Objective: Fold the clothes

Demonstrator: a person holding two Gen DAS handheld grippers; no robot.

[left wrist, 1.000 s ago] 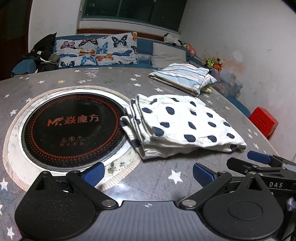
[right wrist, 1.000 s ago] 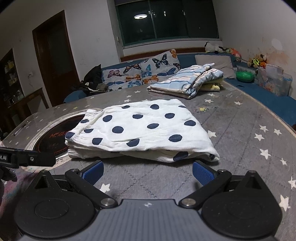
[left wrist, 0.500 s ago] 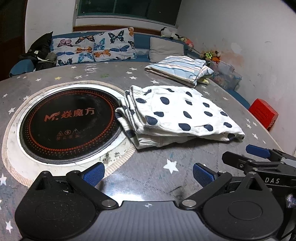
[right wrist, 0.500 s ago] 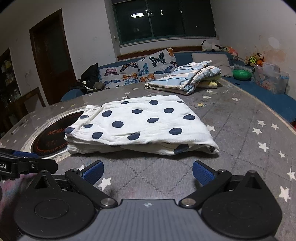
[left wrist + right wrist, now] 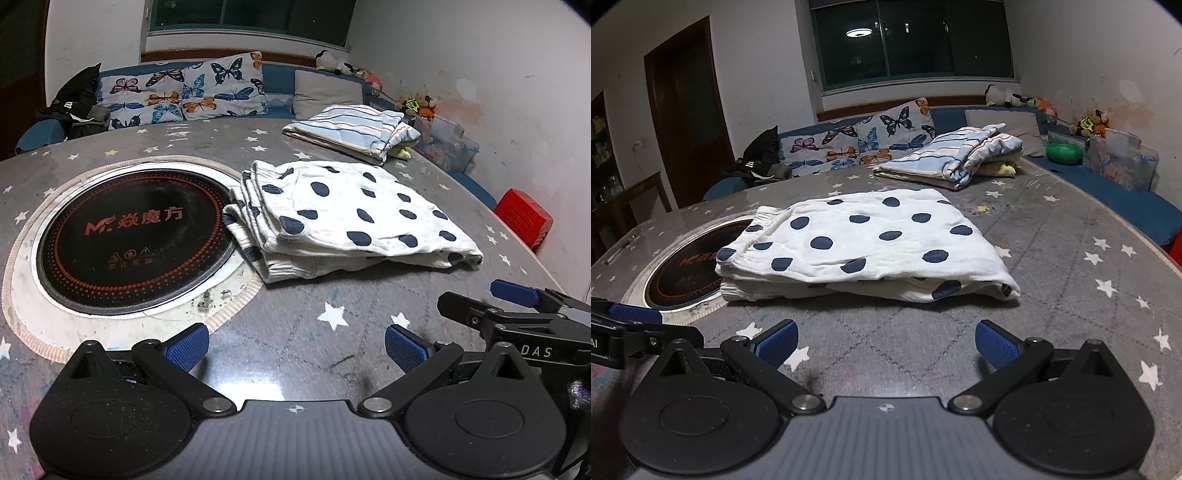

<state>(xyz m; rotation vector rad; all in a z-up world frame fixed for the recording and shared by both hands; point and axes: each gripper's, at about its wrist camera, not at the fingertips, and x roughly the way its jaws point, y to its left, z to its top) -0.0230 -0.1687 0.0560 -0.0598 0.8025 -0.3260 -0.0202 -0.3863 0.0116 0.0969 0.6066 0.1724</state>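
A white garment with dark blue dots (image 5: 343,221) lies folded in a flat stack on the grey star-patterned table (image 5: 295,332); it also shows in the right wrist view (image 5: 864,247). My left gripper (image 5: 295,349) is open and empty, hovering over the table short of the garment's near edge. My right gripper (image 5: 885,343) is open and empty too, just in front of the garment. The right gripper's fingers (image 5: 513,291) show at the right of the left wrist view. The left gripper's finger (image 5: 635,314) shows at the left of the right wrist view.
A round black induction hob (image 5: 133,236) is set in the table left of the garment. A folded striped cloth (image 5: 351,129) lies at the far side. Behind are a sofa with butterfly cushions (image 5: 184,92), a clear storage box (image 5: 447,144) and a red stool (image 5: 524,218).
Both grippers have drawn back from the folded garment toward the table's near edge and stayed open. The garment has not moved.
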